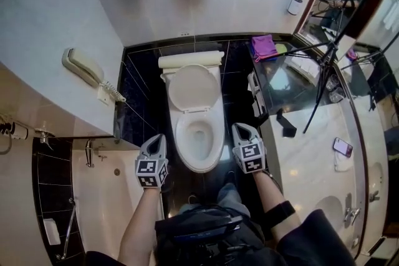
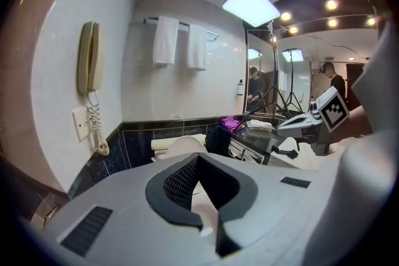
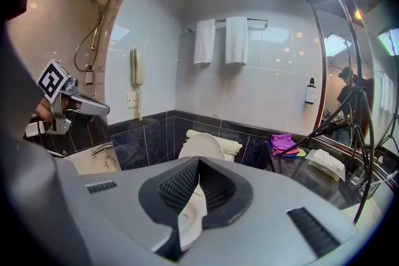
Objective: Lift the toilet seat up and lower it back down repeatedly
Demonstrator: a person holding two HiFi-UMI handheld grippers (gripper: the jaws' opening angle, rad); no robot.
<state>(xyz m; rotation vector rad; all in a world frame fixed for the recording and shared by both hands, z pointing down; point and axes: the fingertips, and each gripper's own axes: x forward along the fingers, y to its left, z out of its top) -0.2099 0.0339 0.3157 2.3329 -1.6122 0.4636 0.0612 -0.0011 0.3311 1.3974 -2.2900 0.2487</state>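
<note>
Toilet seat point(image 1: 199, 162) looks flat on the bowl in the head view, lid point(image 1: 193, 87) up against the tank, with the left gripper point(image 1: 156, 140) and right gripper point(image 1: 242, 129) held either side of the bowl, touching nothing. Left gripper view: jaws clenched together, nothing between them, toilet below and beyond the tips, wall phone point(image 2: 89, 58) to the left. Right gripper view: jaws likewise closed and empty, raised lid straight ahead under the towels point(image 3: 220, 40).
</note>
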